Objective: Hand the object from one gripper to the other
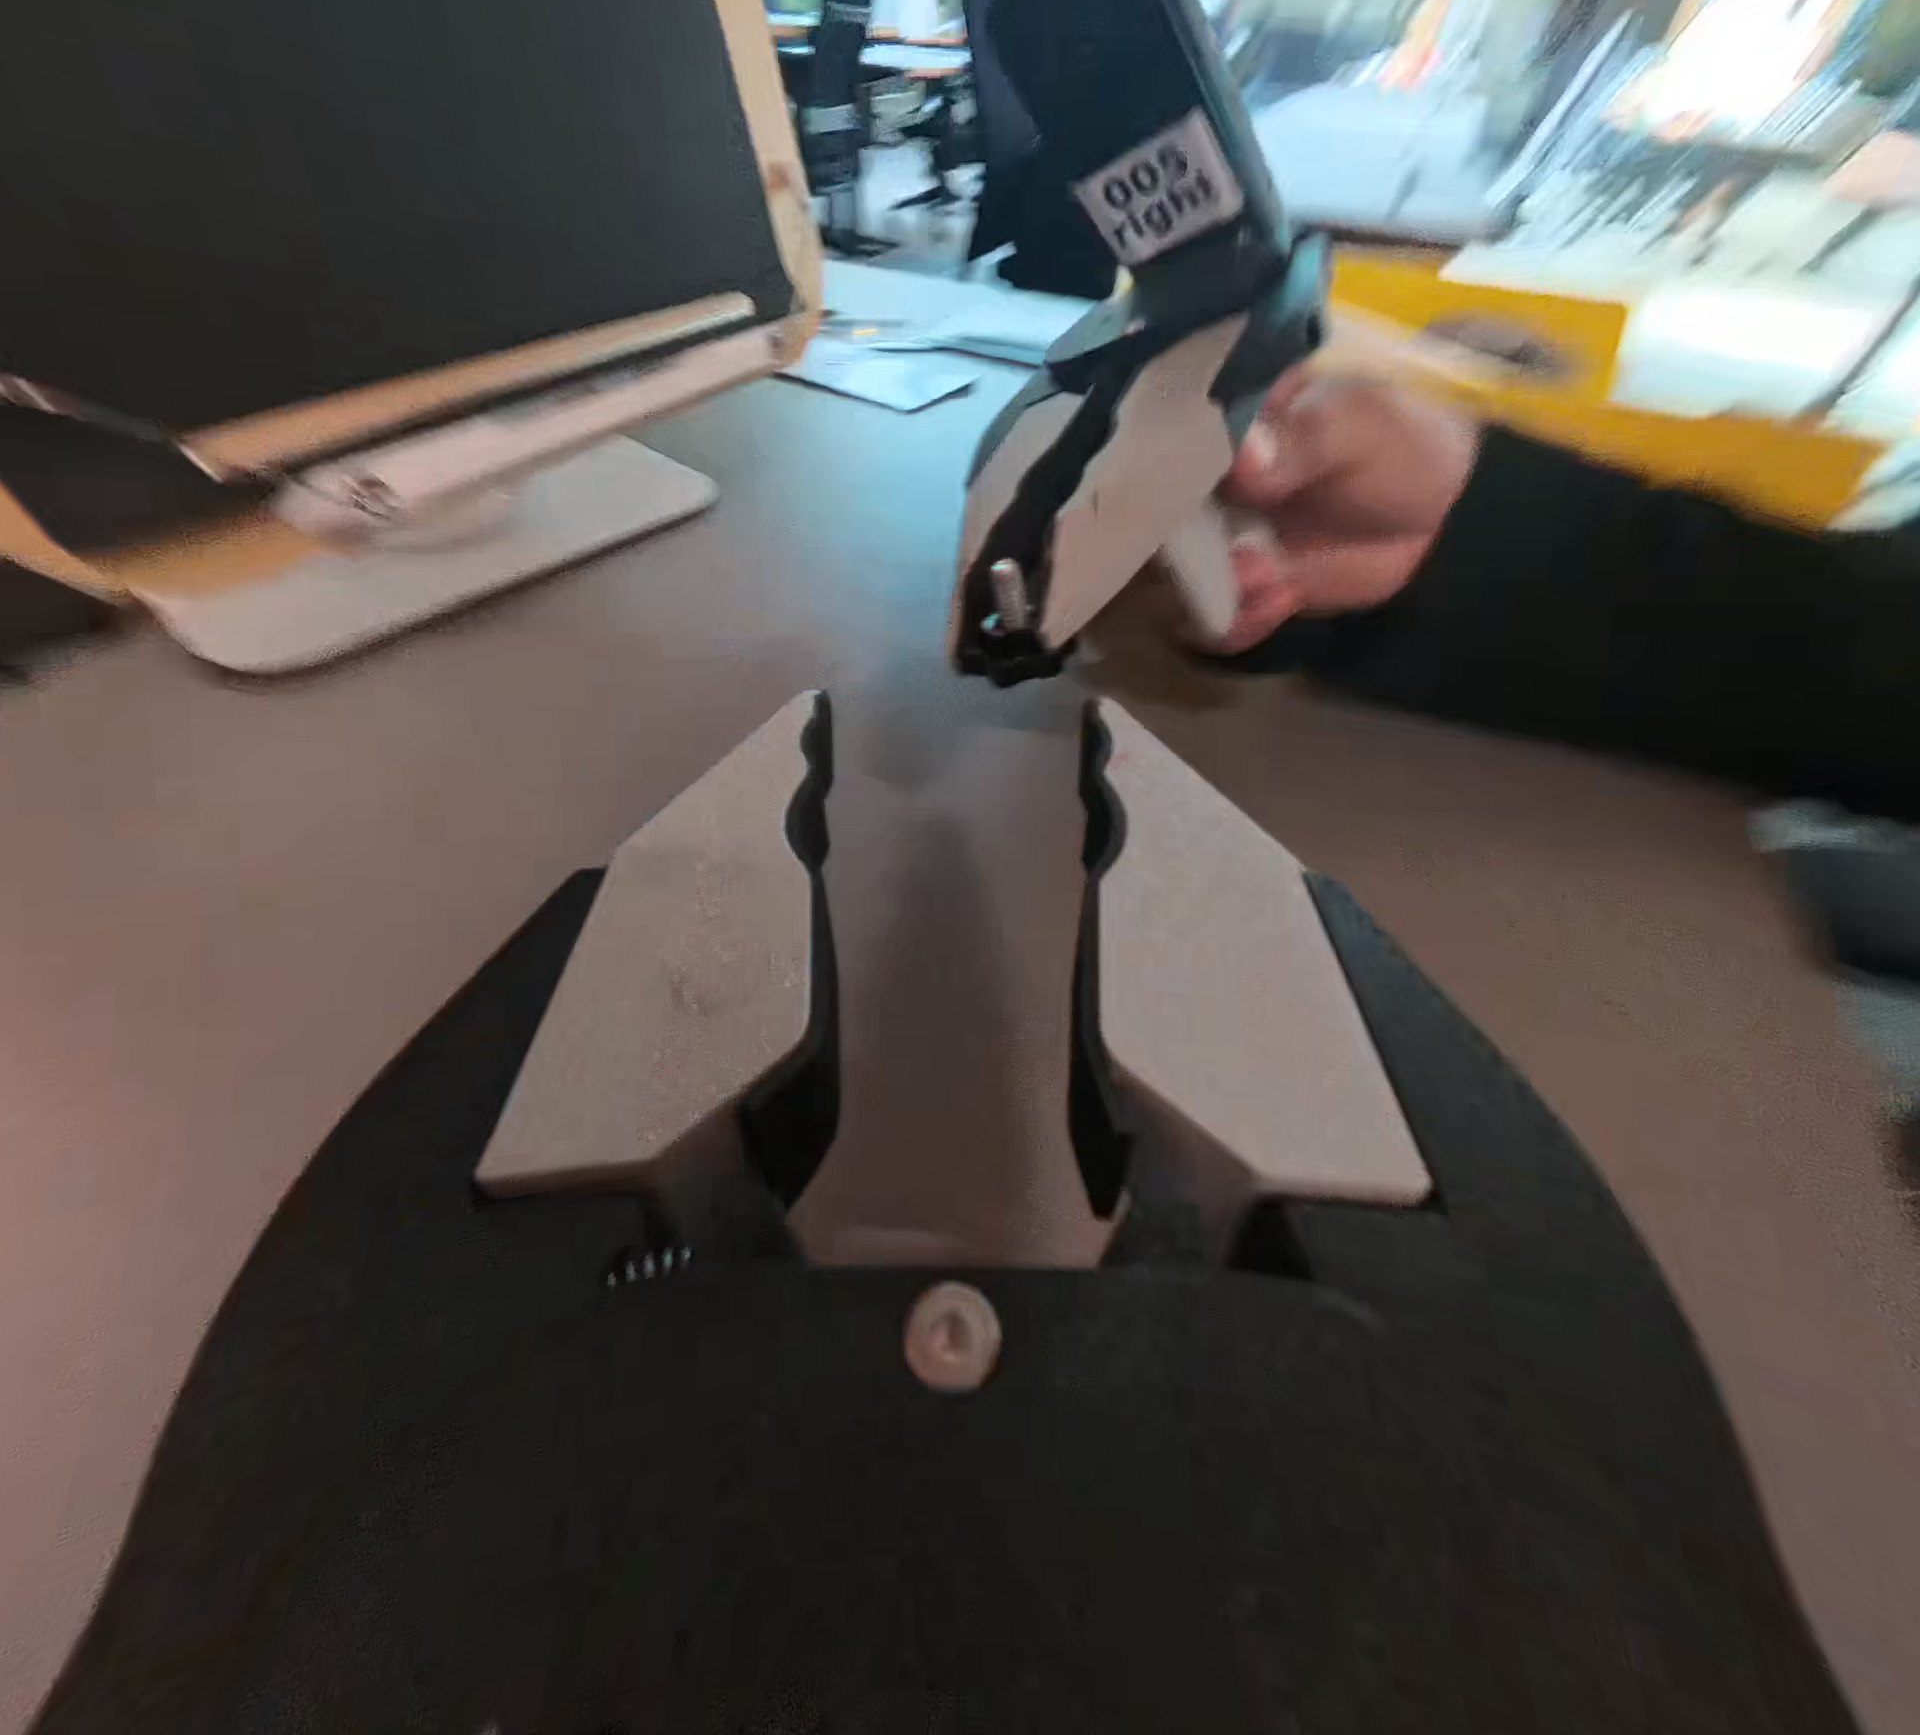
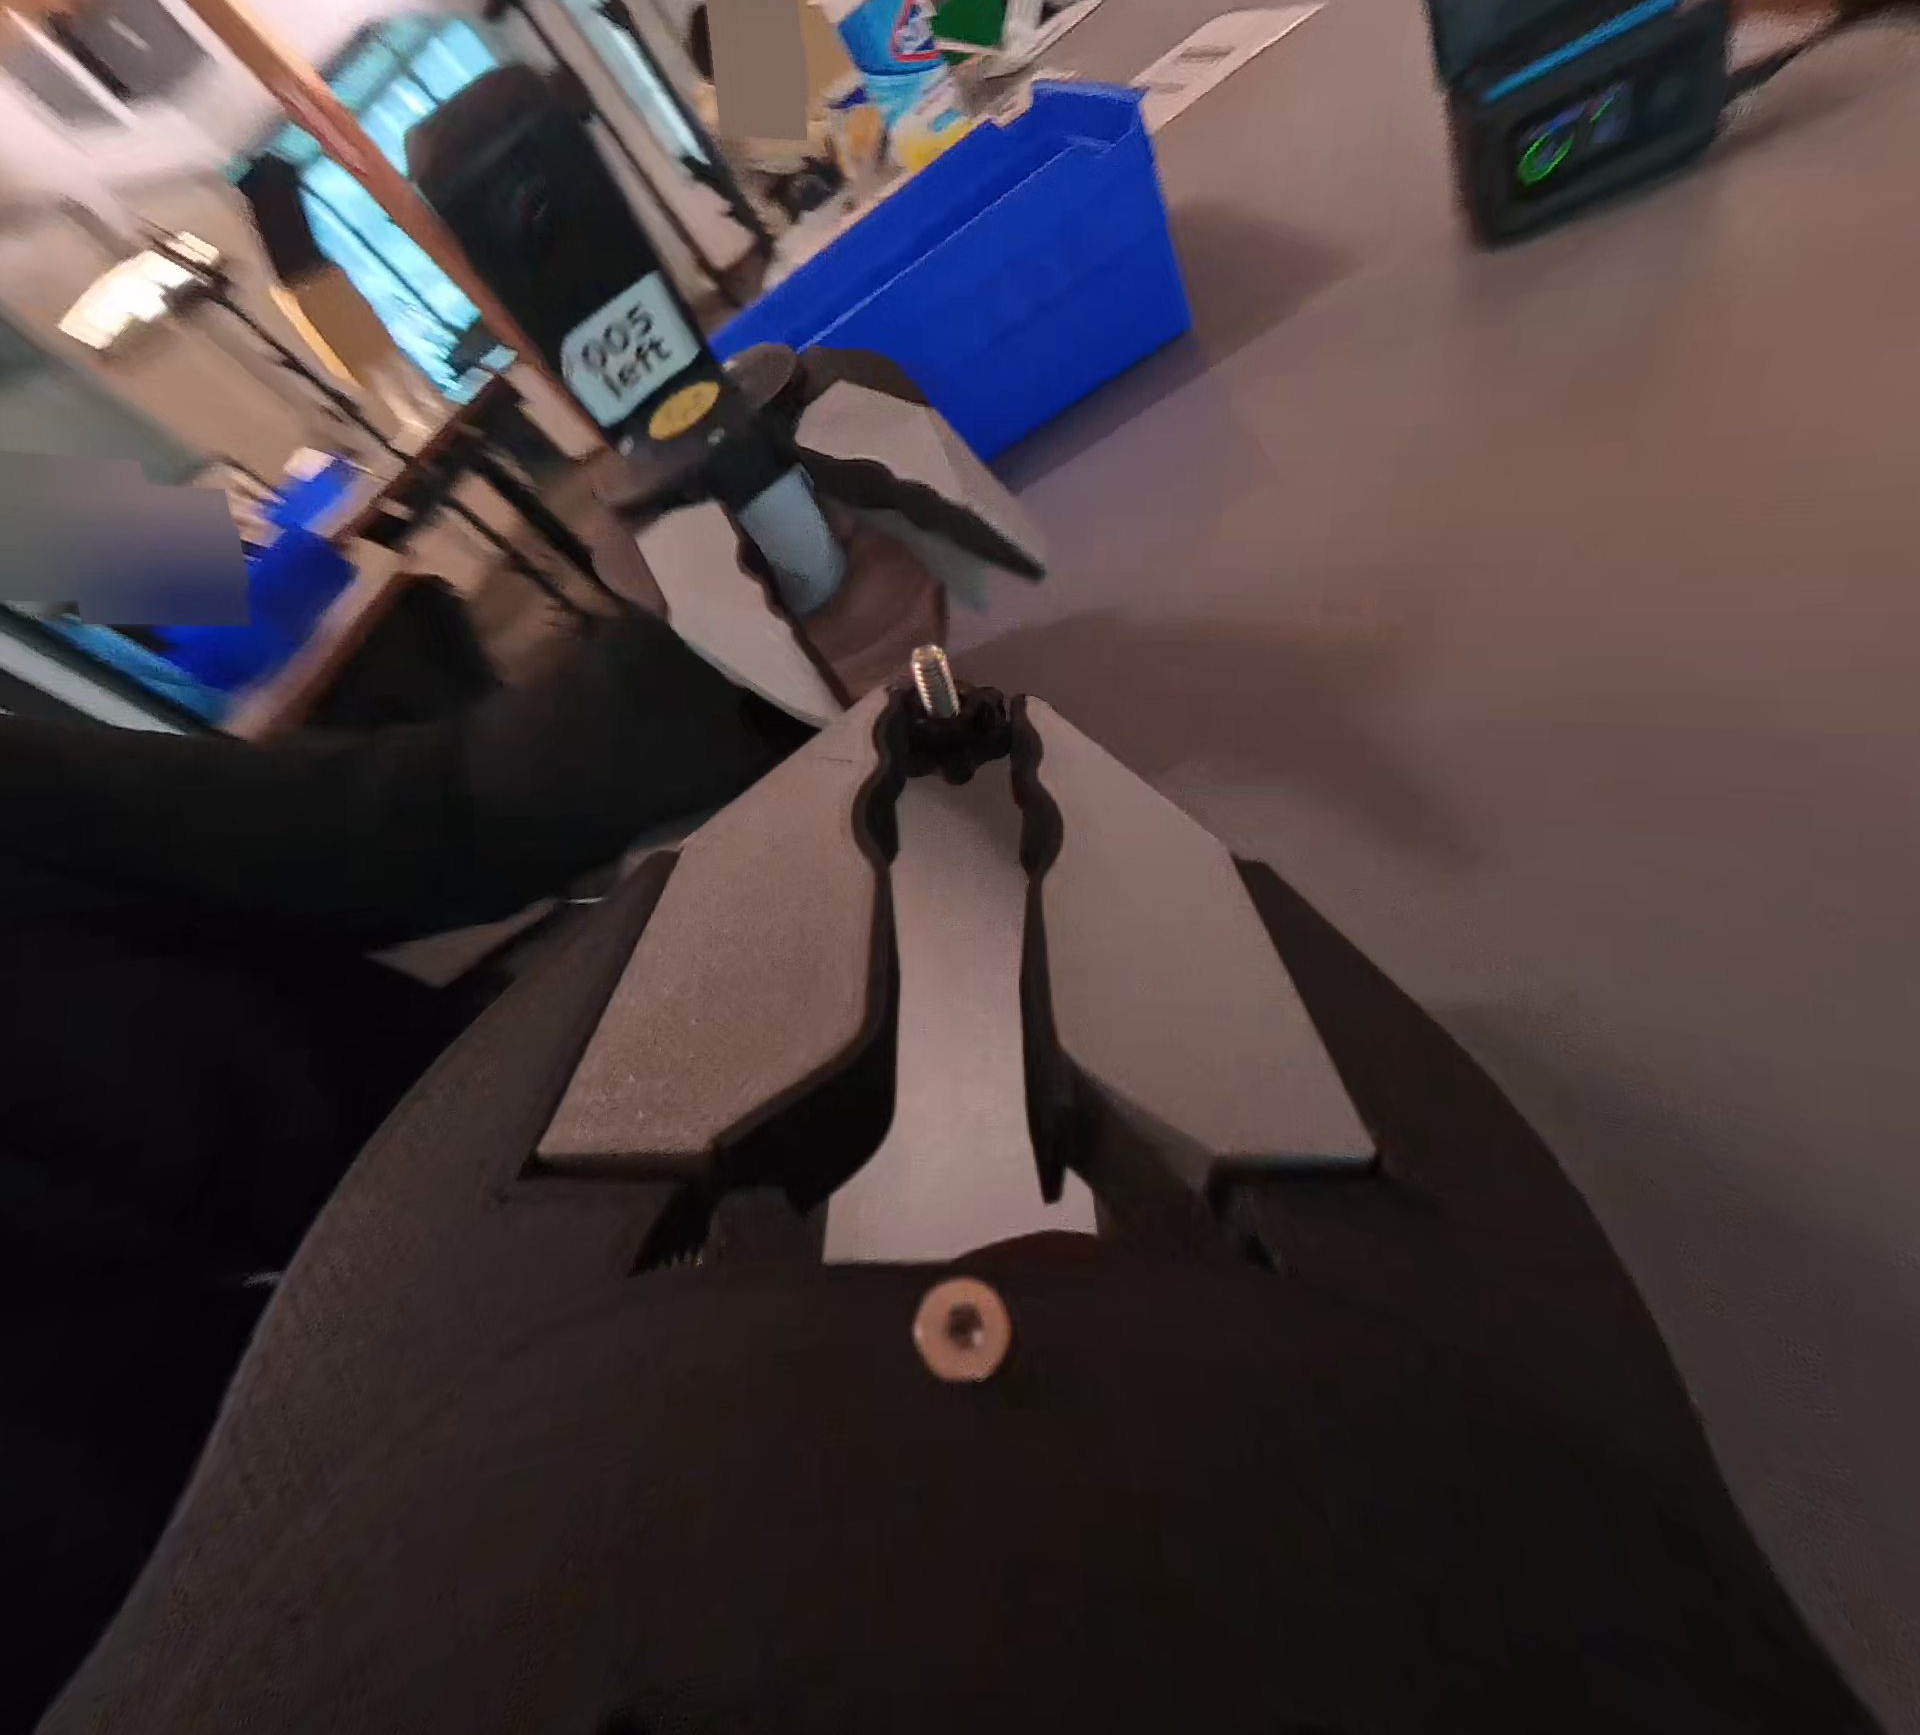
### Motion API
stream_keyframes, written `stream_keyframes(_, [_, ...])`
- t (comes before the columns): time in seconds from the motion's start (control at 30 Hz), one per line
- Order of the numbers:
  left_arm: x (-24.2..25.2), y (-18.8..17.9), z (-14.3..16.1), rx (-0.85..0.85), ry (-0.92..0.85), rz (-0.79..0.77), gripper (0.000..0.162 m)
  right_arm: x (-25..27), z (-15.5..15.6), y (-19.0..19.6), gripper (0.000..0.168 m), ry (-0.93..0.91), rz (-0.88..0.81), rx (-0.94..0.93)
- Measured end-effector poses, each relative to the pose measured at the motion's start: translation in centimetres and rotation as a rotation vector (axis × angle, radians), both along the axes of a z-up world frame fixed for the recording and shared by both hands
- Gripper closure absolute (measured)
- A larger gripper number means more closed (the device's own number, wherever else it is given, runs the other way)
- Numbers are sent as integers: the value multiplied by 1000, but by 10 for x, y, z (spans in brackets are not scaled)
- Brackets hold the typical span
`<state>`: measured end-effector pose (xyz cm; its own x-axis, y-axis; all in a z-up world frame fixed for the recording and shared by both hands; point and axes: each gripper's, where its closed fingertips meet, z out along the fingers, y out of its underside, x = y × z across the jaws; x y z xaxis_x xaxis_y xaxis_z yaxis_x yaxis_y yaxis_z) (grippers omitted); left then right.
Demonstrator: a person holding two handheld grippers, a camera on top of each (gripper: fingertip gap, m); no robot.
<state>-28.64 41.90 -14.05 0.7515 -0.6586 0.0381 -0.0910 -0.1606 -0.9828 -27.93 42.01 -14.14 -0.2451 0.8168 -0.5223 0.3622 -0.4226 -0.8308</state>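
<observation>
The object is a small thumbscrew (image 2: pixel 940 721) with a black knurled knob and a short silver threaded stud. My right gripper (image 2: pixel 948 729) is shut on its knob, with the stud pointing forward. In the left wrist view the right gripper (image 1: pixel 1003 646) hangs tips down just above the table, a hand (image 1: pixel 1340 501) holding it, with the thumbscrew (image 1: pixel 1000 610) at its tips. My left gripper (image 1: pixel 956 729) is open and empty, its tips just short of the thumbscrew. In the right wrist view the left gripper (image 2: pixel 894 584) sits open just beyond the stud.
A grey table (image 1: pixel 312 854) lies under both grippers. A monitor on a white stand (image 1: pixel 436 532) is at the left. A yellow box (image 1: pixel 1558 376) is behind the hand. A blue bin (image 2: pixel 997 272) and a black case with a lit screen (image 2: pixel 1579 85) stand farther off.
</observation>
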Motion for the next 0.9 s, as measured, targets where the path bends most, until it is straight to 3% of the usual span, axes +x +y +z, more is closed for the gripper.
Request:
stream_keyframes(0.07, [0,4,-4,198,283,97,110,2,-4,-7,153,-31,54,-108])
stream_keyframes(0.13, [8,1,-6,392,520,135,116,4,-15,-14,153,-90,96,-162])
stream_keyframes(0.27, [24,-5,-28,545,795,80,120,7,-27,-28,153,-164,172,-201])
stream_keyframes(0.4, [26,-9,-24,565,772,57,120,9,-32,-36,153,-194,209,-185])
stream_keyframes(0.53, [34,-15,-27,580,771,0,137,9,-31,-37,153,-192,212,-189])
stream_keyframes(0.63, [34,-15,-29,579,796,-6,139,9,-32,-36,153,-199,207,-181])
stream_keyframes(0.8, [22,-3,-8,542,660,119,139,9,-7,-15,151,-74,127,-154])
stream_keyframes(0.9, [5,10,-12,385,532,182,139,11,3,13,148,-25,-15,-16])
